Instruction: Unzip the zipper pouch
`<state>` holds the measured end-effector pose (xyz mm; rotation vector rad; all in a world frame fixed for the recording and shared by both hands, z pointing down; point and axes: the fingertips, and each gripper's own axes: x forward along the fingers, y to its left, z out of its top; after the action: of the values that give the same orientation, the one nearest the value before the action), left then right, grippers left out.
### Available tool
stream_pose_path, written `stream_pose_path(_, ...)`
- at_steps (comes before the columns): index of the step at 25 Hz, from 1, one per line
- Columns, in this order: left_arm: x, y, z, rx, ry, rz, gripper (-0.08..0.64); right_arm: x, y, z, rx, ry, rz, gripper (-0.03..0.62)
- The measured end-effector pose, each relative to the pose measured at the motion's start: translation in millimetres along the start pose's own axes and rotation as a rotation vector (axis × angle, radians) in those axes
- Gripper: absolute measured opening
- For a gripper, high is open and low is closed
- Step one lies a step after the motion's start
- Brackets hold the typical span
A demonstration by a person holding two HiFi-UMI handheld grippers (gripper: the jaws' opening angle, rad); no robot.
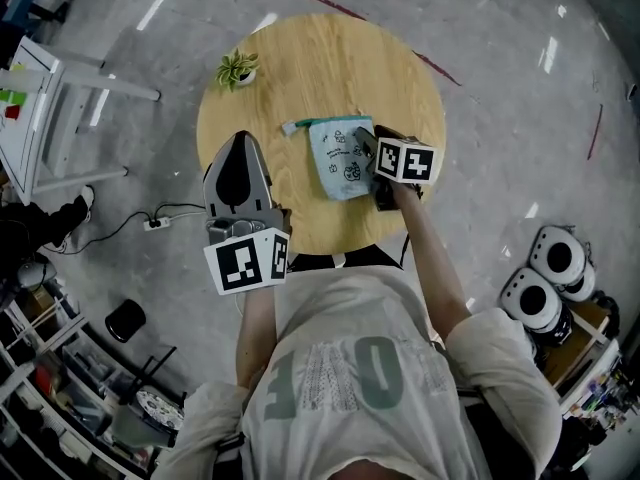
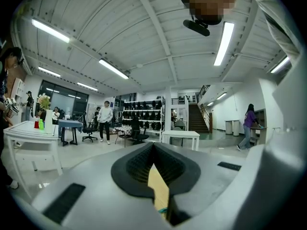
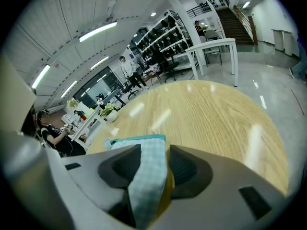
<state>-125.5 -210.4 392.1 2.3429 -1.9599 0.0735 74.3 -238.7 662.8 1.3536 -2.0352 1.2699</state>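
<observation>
A light blue checked zipper pouch (image 1: 340, 158) lies flat on the round wooden table (image 1: 330, 58), its teal zipper (image 1: 325, 123) along the far edge. My right gripper (image 1: 368, 148) is down at the pouch's right edge. In the right gripper view the pouch (image 3: 144, 176) fills most of the space between the pads of that gripper (image 3: 153, 164), and a thin strip of table shows beside the right pad, so the jaws stand open around it. My left gripper (image 1: 240, 140) hangs over the table's near left edge, shut and empty (image 2: 154, 150).
A small potted plant (image 1: 238, 68) stands at the table's far left edge, also visible beyond the pouch (image 3: 109, 111). A white table (image 1: 40, 98) and a power strip (image 1: 155, 224) are on the floor to the left. White round gear (image 1: 545, 278) sits at the right.
</observation>
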Motion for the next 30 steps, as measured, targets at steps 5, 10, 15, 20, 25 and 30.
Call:
stream_pose_path(5,0.6,0.7,-2.7,-0.001,0.003,0.006,0.025,2.4,-3.3,-1.5,0.007,0.011,-0.004,0.153)
stream_pose_path(10,-1.4,1.5,-3.1,0.000,0.003,0.012,0.025,2.6,-3.8,-3.6,0.008,0.013,-0.010,0.054)
stream_pose_path(15,-4.3,2.8,-1.4,-0.001,-0.003,0.016,0.025,-4.3,0.3,3.5,-0.015,-0.017,-0.017,0.037)
stream_pose_path(20,-10.2,3.4,3.7,-0.002,-0.020,0.020,0.025,-23.2,13.6,28.9,-0.078,-0.099,-0.016,0.035)
stream_pose_path(25,-17.9,1.2,17.3,-0.002,-0.062,0.014,0.025,-54.4,32.5,66.0,-0.175,-0.212,-0.027,0.034)
stream_pose_path(30,-24.2,1.8,36.1,-0.004,-0.112,0.012,0.025,-91.9,56.9,108.1,-0.271,-0.339,-0.041,0.034)
